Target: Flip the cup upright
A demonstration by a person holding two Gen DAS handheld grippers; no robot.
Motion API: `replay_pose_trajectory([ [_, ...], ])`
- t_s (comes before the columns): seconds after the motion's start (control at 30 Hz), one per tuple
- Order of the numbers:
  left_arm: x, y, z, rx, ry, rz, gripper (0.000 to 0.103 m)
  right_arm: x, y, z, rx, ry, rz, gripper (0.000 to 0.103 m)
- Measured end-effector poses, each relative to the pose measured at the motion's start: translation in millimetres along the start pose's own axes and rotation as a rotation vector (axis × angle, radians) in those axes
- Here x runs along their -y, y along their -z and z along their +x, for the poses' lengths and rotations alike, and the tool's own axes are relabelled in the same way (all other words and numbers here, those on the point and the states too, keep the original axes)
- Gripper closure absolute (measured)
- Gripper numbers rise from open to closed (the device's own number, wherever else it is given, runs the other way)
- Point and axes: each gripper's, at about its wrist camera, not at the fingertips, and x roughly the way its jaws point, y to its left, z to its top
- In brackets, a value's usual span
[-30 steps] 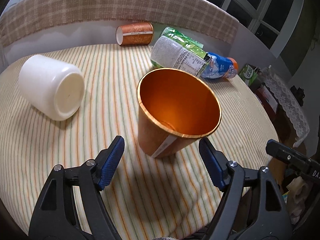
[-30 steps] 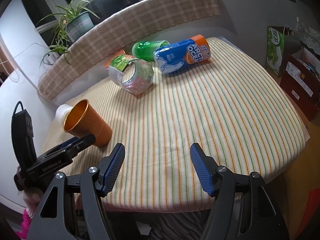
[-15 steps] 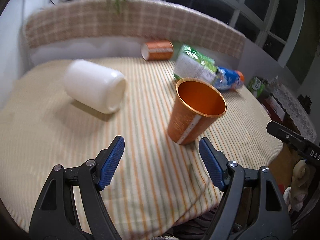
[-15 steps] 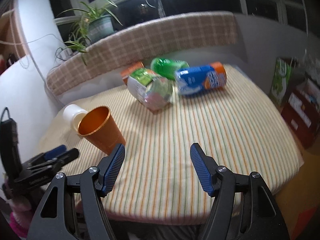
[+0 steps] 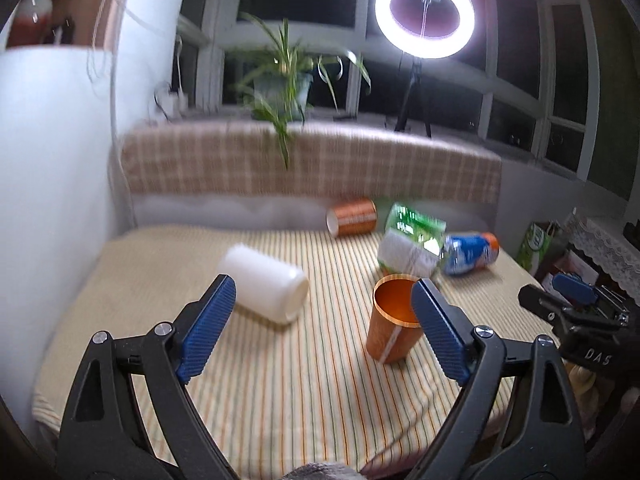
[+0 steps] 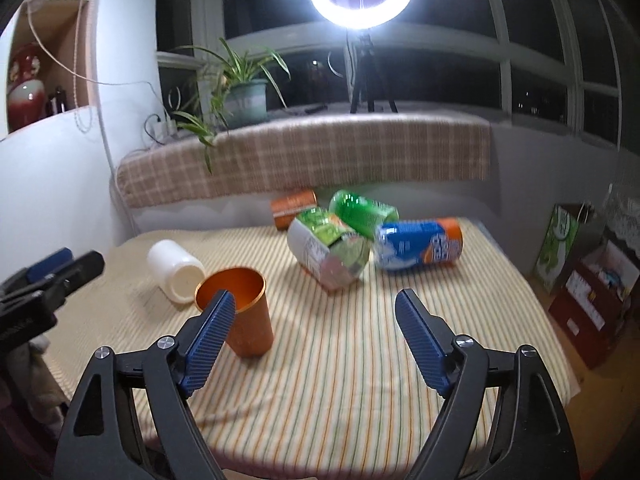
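Note:
An orange cup (image 5: 390,326) stands upright, mouth up, on the striped tablecloth (image 5: 280,380); it also shows in the right wrist view (image 6: 244,316). My left gripper (image 5: 322,320) is open and empty, held back above the table's near side, apart from the cup. My right gripper (image 6: 312,332) is open and empty, above the front of the table, with the cup behind its left finger. A white cup (image 5: 264,288) lies on its side left of the orange cup.
A second orange cup (image 5: 352,222), a green-labelled cup (image 6: 328,252), a green bottle (image 6: 362,210) and a blue-orange can (image 6: 420,244) lie on their sides at the back. A plaid cushion (image 5: 312,164) lines the far edge. Boxes (image 6: 588,280) stand at the right.
Both grippers have pulled back and tilted up, so the cup looks smaller and farther away. The orange cup stays upright where it stood.

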Motion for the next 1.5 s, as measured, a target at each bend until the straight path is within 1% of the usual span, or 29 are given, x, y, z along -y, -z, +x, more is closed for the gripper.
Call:
replay_pose_trajectory([
  [0.07, 2, -6, -9, 0.039, -0.015, 0.009, 0.01, -1, -3, -2, 0.023, 0.004, 0.0, 0.016],
  [0.13, 3, -10, -17, 0.075, -0.03, 0.01, 0.0, -3, -6, -5, 0.058, 0.011, 0.007, 0.011],
  [0.17, 3, -12, -22, 0.098, -0.037, 0.01, 0.0, -3, -6, -7, 0.072, 0.015, 0.01, 0.01],
  [0.23, 3, -15, -28, 0.126, -0.055, 0.012, 0.0, -4, -8, -10, 0.103, 0.027, 0.014, 0.002],
  [0.27, 4, -16, -30, 0.135, -0.058, 0.015, 0.0, -4, -9, -12, 0.118, 0.035, 0.014, 0.001],
  [0.4, 6, -18, -35, 0.153, -0.07, 0.027, 0.0, -5, -11, -15, 0.152, 0.062, 0.006, 0.001],
  [0.5, 9, -19, -35, 0.156, -0.073, 0.033, 0.0, -6, -12, -15, 0.157, 0.067, 0.004, 0.001],
  [1.5, 8, -14, -34, 0.146, -0.076, 0.027, 0.0, -2, -6, -10, 0.111, 0.065, 0.028, 0.001],
])
